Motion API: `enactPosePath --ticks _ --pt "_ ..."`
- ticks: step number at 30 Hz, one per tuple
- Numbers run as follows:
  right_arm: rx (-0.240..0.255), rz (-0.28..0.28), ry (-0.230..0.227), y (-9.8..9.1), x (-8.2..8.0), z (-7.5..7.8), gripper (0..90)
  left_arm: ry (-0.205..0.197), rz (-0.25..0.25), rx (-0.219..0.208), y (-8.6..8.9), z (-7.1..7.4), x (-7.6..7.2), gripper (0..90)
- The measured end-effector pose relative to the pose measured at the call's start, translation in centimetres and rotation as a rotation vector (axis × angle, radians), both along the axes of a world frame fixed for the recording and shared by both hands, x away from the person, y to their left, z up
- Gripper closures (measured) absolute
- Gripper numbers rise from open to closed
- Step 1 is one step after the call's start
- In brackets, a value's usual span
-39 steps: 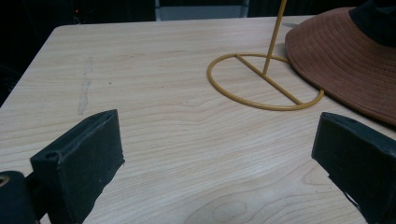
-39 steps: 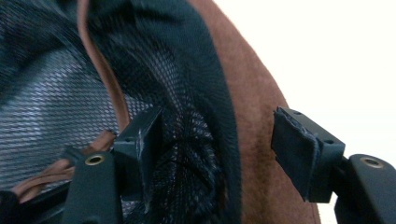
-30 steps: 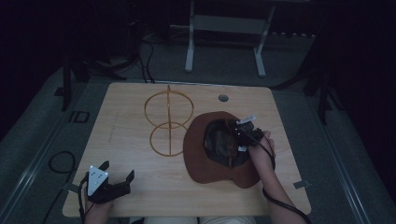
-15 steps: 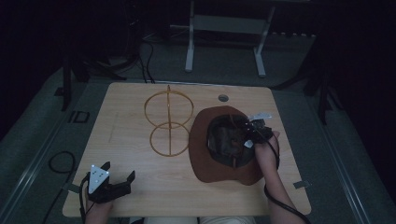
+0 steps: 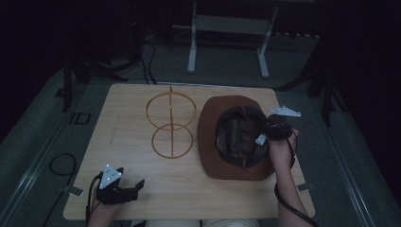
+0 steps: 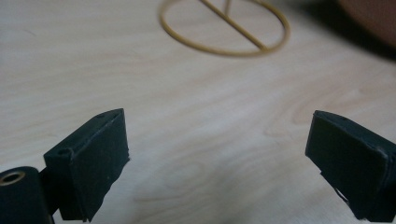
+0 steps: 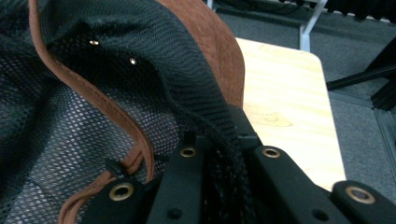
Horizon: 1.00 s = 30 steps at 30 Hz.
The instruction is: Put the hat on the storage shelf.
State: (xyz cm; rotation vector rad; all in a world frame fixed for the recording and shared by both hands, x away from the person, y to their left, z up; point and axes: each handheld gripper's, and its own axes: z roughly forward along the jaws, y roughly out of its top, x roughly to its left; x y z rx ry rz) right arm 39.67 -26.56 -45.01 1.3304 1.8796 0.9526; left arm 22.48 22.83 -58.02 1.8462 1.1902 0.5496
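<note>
My right gripper (image 5: 265, 134) was clamped on the black mesh lining (image 7: 205, 116) of the brown hat (image 5: 208, 142); its jaws had just been closing on it. The hat lay upside down on the right side of the table (image 5: 127, 189), just beside the gold wire stand (image 5: 171, 124). My left gripper (image 5: 124, 190) sat near the table's front left edge, jaws wide with nothing between them.
</note>
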Motion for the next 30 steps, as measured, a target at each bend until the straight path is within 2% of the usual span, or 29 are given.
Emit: enactPosePath --ticks 3,7,9,12,16,20,23,29,30 --pt "0.013 0.003 -0.003 -0.3 -0.3 0.3 86.0 0.028 -0.053 0.018 -0.7 0.0 0.4 6.3" --pt "-0.014 0.006 -0.003 -0.2 -0.5 0.2 85.9 0.042 -0.128 0.052 -2.5 0.6 1.2 7.8" --pt "-0.013 0.001 -0.009 -0.3 -0.7 0.3 85.9 0.047 -0.158 0.055 -3.5 0.9 1.6 8.6" --pt "-0.011 -0.012 -0.022 -0.4 -0.9 0.5 85.9 0.055 -0.2 0.027 -4.9 1.3 2.4 12.0" --pt "0.01 -0.016 -0.034 -0.7 -1.2 0.8 85.9 0.053 -0.251 0.017 -6.9 1.9 3.2 14.4" --pt "0.006 -0.016 -0.045 -0.8 -1.5 1.1 85.9 0.055 -0.284 0.027 -9.1 2.6 4.2 15.2" --pt "0.004 -0.022 -0.053 -0.9 -1.7 1.1 85.9 0.047 -0.313 0.071 -10.7 3.1 4.9 18.2" --pt "0.001 -0.018 -0.063 -0.9 -2.2 1.2 85.8 0.036 -0.36 0.064 -13.1 4.6 6.1 18.2" --pt "-0.001 -0.019 -0.063 -0.9 -2.3 1.2 85.8 0.034 -0.365 0.048 -13.5 4.9 6.3 18.2"
